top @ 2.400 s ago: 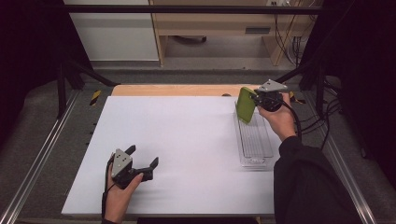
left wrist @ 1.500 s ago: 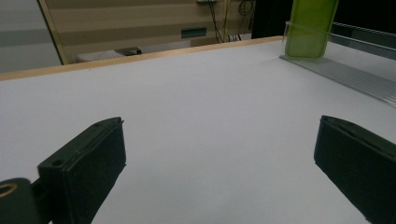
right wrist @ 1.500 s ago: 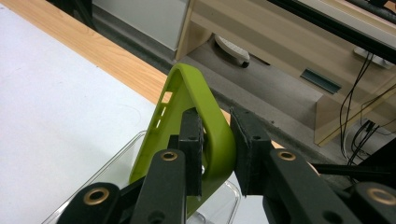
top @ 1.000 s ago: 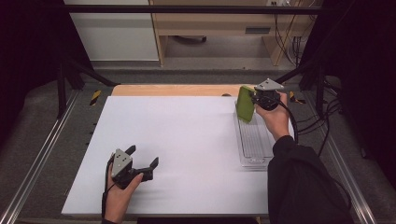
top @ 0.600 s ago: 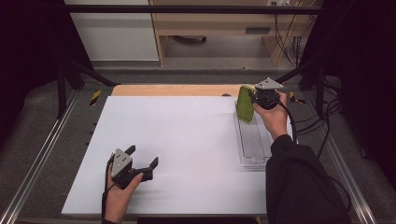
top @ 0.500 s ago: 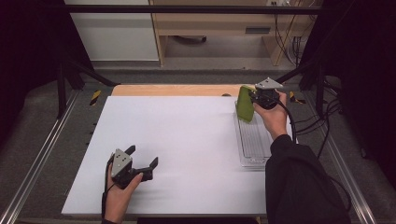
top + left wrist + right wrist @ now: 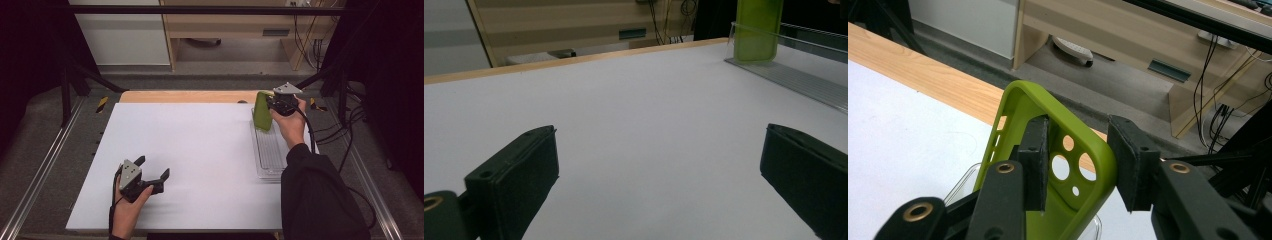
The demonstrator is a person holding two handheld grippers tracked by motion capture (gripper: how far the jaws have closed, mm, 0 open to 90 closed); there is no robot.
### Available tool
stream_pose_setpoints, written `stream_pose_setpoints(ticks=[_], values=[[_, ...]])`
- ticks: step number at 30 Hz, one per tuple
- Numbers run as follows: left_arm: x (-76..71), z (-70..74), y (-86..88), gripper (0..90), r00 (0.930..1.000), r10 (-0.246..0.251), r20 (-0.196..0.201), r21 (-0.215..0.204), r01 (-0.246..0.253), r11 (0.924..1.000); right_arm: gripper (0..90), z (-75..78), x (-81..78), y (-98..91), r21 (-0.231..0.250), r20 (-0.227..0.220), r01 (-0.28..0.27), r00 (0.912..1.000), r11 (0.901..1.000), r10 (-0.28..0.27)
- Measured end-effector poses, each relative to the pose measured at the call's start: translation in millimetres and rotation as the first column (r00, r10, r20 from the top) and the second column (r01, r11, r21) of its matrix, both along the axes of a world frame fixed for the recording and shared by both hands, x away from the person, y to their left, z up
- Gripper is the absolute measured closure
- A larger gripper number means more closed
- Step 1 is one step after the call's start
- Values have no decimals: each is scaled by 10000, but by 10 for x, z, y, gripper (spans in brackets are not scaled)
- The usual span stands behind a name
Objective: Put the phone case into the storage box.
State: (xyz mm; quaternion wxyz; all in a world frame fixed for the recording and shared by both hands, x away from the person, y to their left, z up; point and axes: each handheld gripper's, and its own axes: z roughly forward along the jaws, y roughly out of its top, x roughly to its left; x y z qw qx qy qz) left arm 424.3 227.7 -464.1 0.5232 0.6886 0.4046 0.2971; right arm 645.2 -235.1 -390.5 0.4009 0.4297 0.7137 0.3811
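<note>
Since 2.4 s earlier, right gripper (image 7: 272, 103) has shifted slightly farther along the clear tray (image 7: 270, 155), jaws clamping the green phone case (image 7: 1048, 170) upright above its far end. Left gripper (image 7: 150, 172) rests open, unmoved.

Phone case (image 7: 1048, 150): green, matt, rubbery-looking plastic. Tray (image 7: 270, 155): clear glossy plastic, ribbed floor. Bench (image 7: 200, 150): smooth matt white top, wood far edge. Fingers (image 7: 519, 175): black matt pads.

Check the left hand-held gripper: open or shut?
Open. The left hand-held gripper rests low over the white table, its two black jaws wide apart with nothing between them.
</note>
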Motion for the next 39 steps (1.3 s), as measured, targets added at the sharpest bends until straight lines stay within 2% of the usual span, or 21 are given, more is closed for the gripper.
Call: stream_pose_setpoints(ticks=[3,13,39], values=[[1,-2,-2,17,10000,-7,-46,95,7,10000,602,-2,8,15,7,30,33,10000,10000,-33],[0,0,3,18,10000,12,-37,37,-12,10000,568,-7,27,66,58,104,59,9999,10000,-59],[-13,9,-18,19,10000,-15,1,8,15,10000,545,-32,69,109,98,259,196,9995,9998,-198]])
